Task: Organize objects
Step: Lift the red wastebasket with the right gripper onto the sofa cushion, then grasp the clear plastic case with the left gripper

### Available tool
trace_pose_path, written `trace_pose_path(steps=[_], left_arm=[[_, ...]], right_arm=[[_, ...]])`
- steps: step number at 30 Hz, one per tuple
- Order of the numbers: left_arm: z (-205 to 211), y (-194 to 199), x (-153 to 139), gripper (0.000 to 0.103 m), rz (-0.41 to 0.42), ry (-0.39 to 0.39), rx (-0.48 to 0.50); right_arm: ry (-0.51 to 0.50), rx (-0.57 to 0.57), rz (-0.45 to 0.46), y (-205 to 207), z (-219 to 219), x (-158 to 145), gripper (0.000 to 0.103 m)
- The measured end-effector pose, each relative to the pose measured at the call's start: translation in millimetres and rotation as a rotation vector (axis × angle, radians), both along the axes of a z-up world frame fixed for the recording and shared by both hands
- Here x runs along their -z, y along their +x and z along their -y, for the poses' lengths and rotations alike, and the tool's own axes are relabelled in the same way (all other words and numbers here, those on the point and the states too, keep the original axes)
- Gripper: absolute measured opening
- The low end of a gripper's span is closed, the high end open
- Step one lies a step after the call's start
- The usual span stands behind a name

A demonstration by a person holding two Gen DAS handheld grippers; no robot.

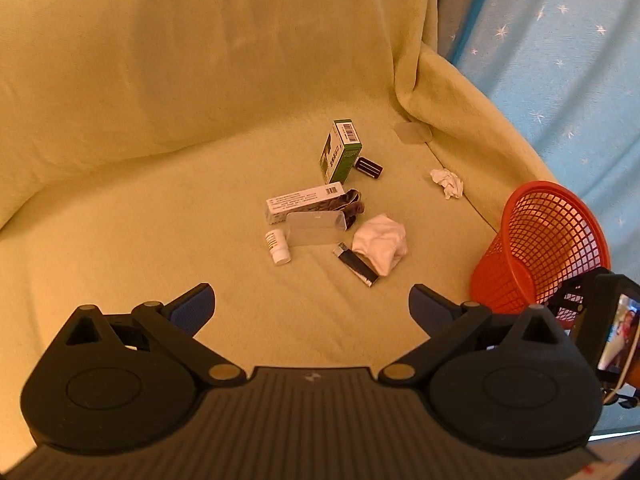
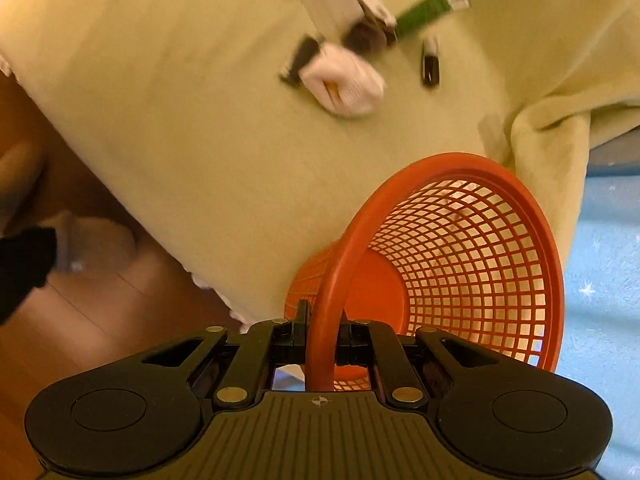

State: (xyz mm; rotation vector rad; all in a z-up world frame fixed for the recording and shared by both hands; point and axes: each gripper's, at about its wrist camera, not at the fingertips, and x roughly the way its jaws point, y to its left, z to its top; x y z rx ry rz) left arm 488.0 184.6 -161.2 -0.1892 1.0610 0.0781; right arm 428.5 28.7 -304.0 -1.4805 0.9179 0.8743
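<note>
Yellow-covered sofa seat [image 1: 160,208], scattered small items [image 1: 320,216]

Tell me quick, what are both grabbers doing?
Left gripper: open, holding nothing.
Right gripper: closed on the orange basket rim.

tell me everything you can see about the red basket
The red basket is a round, tapered bin of what looks like plastic, with open lattice walls, a solid base and a thick smooth rim. It looks empty. It sits tilted at the right edge of the yellow-green covered seat, apart from the scattered items. The right gripper is shut on its rim, one finger inside and one outside. The left gripper hangs open, away from it.
</note>
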Motion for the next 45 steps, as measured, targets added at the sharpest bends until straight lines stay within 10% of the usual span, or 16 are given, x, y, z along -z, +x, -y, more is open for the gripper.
trace_pose_path(steps=[17, 35, 45], left_arm=[[-50, 98, 51, 0.101, -0.04, -0.037, 0.253], [-51, 152, 91, 0.101, -0.08, -0.04, 0.229], [-28, 159, 134, 0.089, -0.102, 0.013, 0.463]], right_arm=[[-0.072, 0.005, 0.054, 47, -55, 44, 0.006], [-0.081, -0.141, -0.008, 60, -68, 49, 0.005], [-0.044, -0.096, -0.007, 70, -71, 49, 0.005]])
